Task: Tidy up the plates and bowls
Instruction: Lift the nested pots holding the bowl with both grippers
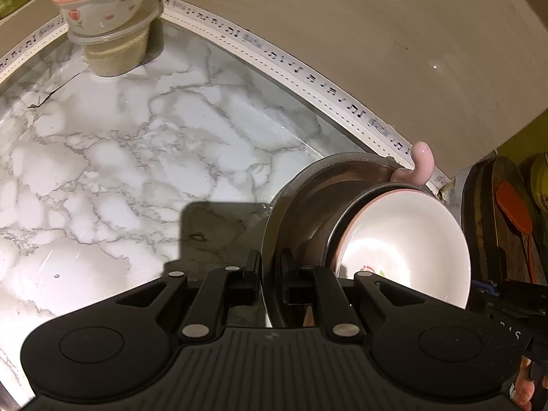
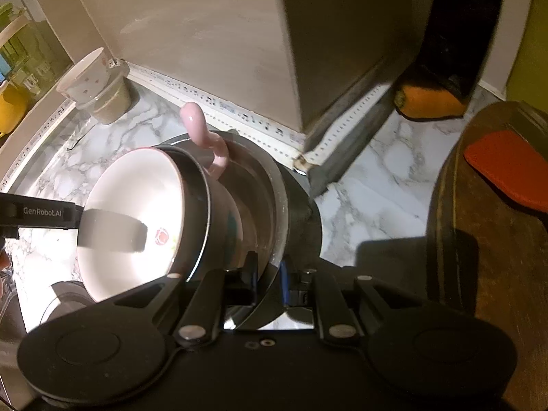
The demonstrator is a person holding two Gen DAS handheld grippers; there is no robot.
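I've got a bowl nested in the steel pan, tilted above the counter; another bowl sits on a tub far back left.

light: dim, warm | glare: marble counter | shadows: hard | edges: fisheye-bent, blurred

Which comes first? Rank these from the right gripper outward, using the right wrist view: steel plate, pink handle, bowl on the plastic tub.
1. Steel plate: clamped between the right gripper pads, bottom centre.
2. Pink handle: beyond the stacked dishes, upper middle.
3. Bowl on the plastic tub: far left, by the wall.
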